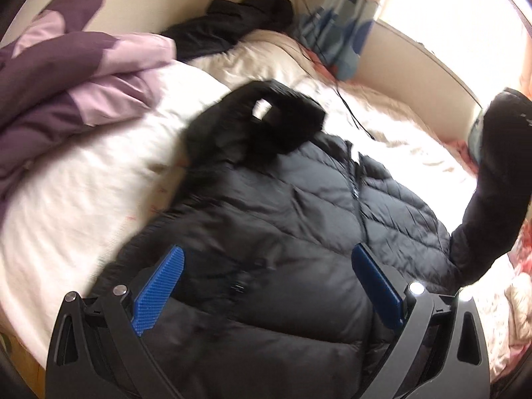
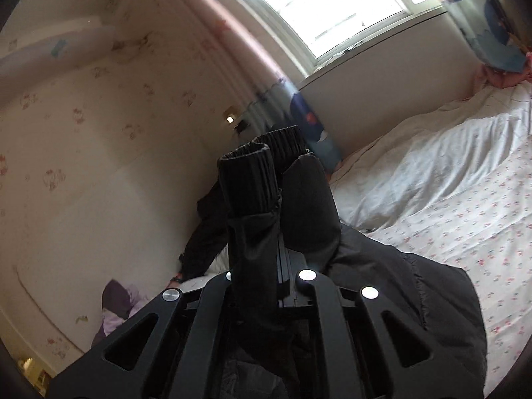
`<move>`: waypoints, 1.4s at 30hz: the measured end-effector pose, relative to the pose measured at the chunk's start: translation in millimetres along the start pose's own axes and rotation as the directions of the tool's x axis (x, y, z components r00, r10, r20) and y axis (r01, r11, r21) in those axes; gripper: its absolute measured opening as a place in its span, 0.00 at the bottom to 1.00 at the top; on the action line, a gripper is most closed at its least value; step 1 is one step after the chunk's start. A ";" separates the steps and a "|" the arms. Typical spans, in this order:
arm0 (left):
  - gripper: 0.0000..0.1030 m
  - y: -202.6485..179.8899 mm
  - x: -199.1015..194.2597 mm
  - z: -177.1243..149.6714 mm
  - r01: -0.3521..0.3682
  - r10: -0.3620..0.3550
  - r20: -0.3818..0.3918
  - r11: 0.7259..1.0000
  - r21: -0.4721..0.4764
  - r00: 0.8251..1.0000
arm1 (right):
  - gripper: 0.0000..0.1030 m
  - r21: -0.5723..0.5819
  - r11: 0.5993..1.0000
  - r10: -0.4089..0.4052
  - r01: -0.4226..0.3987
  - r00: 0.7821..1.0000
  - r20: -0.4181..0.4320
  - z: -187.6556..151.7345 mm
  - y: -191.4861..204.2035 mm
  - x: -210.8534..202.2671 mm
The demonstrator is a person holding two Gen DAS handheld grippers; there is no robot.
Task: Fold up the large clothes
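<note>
A black puffer jacket (image 1: 282, 206) with a fur-trimmed hood (image 1: 266, 116) lies on the white bed (image 1: 83, 173). My left gripper (image 1: 266, 286) is open just above the jacket's lower part, blue fingers (image 1: 159, 286) spread apart, holding nothing. One jacket sleeve (image 1: 492, 199) is lifted up at the right. In the right wrist view my right gripper (image 2: 279, 232) is shut on that sleeve (image 2: 252, 232), its ribbed cuff (image 2: 249, 179) sticking up past the hidden fingers.
A purple and lilac duvet (image 1: 66, 83) is bunched at the left of the bed. Another dark garment (image 1: 232, 23) lies by the far wall. A black cable (image 1: 349, 106) crosses the sheet. Blue curtain (image 1: 339, 33) and a window (image 2: 332, 3) are beyond.
</note>
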State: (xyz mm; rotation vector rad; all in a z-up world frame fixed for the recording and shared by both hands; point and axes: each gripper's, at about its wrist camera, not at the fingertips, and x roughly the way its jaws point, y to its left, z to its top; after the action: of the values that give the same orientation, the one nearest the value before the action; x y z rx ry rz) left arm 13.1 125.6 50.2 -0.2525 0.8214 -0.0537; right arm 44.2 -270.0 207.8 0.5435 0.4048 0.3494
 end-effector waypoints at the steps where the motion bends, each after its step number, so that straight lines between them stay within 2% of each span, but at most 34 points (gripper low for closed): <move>1: 0.94 5.0 -2.9 2.4 -0.005 0.006 0.009 1.000 -0.006 1.000 | 0.05 -0.019 1.000 0.012 -0.012 0.999 -0.030 -13.0 13.7 16.4; 3: 0.94 15.9 -7.3 5.8 -0.014 0.015 0.021 1.000 -0.025 1.000 | 0.05 -0.064 0.997 0.035 -0.042 0.993 -0.111 -50.8 46.2 58.3; 7: 0.94 34.9 -10.6 8.5 0.006 -0.004 0.019 0.997 -0.078 1.000 | 0.05 -0.086 0.993 0.056 -0.079 0.968 -0.245 -121.4 74.7 122.1; 10: 0.94 42.4 -12.2 8.9 0.013 -0.011 0.020 0.995 -0.096 1.000 | 0.05 -0.116 0.991 0.025 -0.066 0.944 -0.329 -168.9 89.6 160.6; 12: 0.94 45.7 -13.3 10.1 0.018 -0.016 0.024 0.994 -0.104 1.000 | 0.05 -0.158 0.987 -0.028 -0.038 0.918 -0.396 -207.9 94.8 188.2; 14: 0.94 47.4 -13.4 10.7 0.022 -0.020 0.024 0.994 -0.110 1.000 | 0.09 -0.200 0.979 -0.069 -0.028 0.882 -0.465 -237.9 97.2 211.5; 15: 0.94 48.4 -13.2 11.0 0.024 -0.022 0.024 0.993 -0.115 0.999 | 0.17 -0.218 0.976 -0.090 -0.025 0.862 -0.499 -256.4 104.2 221.1; 16: 0.94 48.7 -12.8 11.0 0.025 -0.023 0.023 0.993 -0.117 0.999 | 0.29 -0.218 0.975 -0.096 -0.034 0.825 -0.556 -273.1 105.4 232.3; 17: 0.94 49.0 -12.2 10.9 0.026 -0.024 0.022 0.993 -0.119 0.999 | 0.52 -0.206 0.977 -0.097 -0.046 0.768 -0.633 -290.9 107.7 244.2; 18: 0.94 48.4 -11.3 10.7 0.028 -0.026 0.019 0.993 -0.117 0.999 | 0.61 -0.216 0.975 -0.116 -0.047 0.723 -0.681 -303.2 109.6 250.3; 19: 0.94 47.7 -10.3 10.8 0.028 -0.026 0.017 0.993 -0.113 1.000 | 0.64 -0.249 0.966 -0.135 -0.066 0.695 -0.706 -312.1 116.4 250.6; 21: 0.94 45.2 -9.5 10.7 0.025 -0.023 0.017 0.994 -0.103 1.000 | 0.73 -0.278 0.954 -0.121 -0.117 0.695 -0.709 -309.9 132.4 239.2; 22: 0.94 44.2 -9.1 10.7 0.024 -0.023 0.017 0.995 -0.098 1.000 | 0.74 -0.264 0.955 -0.099 -0.132 0.700 -0.708 -305.5 136.1 231.0; 25: 0.94 36.3 -10.1 10.5 0.018 -0.016 0.031 0.998 -0.055 0.999 | 0.81 -0.180 0.970 0.004 -0.162 0.753 -0.658 -280.9 135.2 180.0; 26: 0.94 32.0 -11.0 9.7 0.009 -0.008 0.041 1.000 -0.029 0.999 | 0.85 -0.136 0.979 0.036 -0.153 0.781 -0.623 -270.4 125.3 150.0; 27: 0.94 25.1 -11.5 8.7 0.015 -0.016 0.050 1.000 0.012 0.999 | 0.87 -0.100 0.984 0.057 -0.145 0.800 -0.597 -265.1 115.9 127.9; 29: 0.94 11.5 -8.3 7.0 0.065 -0.067 0.036 0.995 0.071 0.997 | 0.87 -0.023 0.991 0.099 -0.133 0.830 -0.549 -258.9 89.6 81.7; 31: 0.94 -9.6 3.0 9.1 0.138 -0.138 -0.011 0.983 0.123 0.990 | 0.88 0.032 0.993 0.113 -0.112 0.862 -0.494 -256.3 60.6 40.1; 33: 0.94 -37.2 21.9 19.6 0.156 -0.150 -0.054 0.975 0.156 0.987 | 0.88 0.098 0.992 0.119 -0.084 0.886 -0.447 -259.4 29.9 8.1; 35: 0.94 -64.9 46.6 33.0 0.116 -0.101 -0.082 0.972 0.203 0.992 | 0.88 0.162 0.983 0.146 -0.085 0.897 -0.418 -259.3 9.3 -2.6; 37: 0.94 -97.5 85.7 51.2 -0.033 0.059 -0.078 0.956 0.292 0.995 | 0.88 0.206 0.973 0.176 -0.100 0.904 -0.391 -257.9 -7.6 -10.3; 38: 0.94 -110.9 112.9 62.5 -0.108 0.141 -0.081 0.942 0.318 0.987 | 0.88 0.225 0.967 0.196 -0.115 0.905 -0.378 -257.7 -13.3 -13.1; 40: 0.94 -123.6 148.5 77.3 -0.199 0.238 -0.082 0.923 0.329 0.968 | 0.88 0.264 0.955 0.230 -0.137 0.904 -0.361 -261.0 -19.7 -13.9; 42: 0.94 -135.5 182.2 91.9 -0.296 0.334 -0.056 0.891 0.343 0.941 | 0.88 0.328 0.932 0.276 -0.153 0.888 -0.369 -266.9 -27.8 -11.8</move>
State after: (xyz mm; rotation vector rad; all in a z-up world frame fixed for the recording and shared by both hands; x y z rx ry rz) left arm 211.2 -13.5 12.5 0.2062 0.9443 0.1018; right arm -82.1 -183.8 -13.1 0.8109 0.8152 0.6321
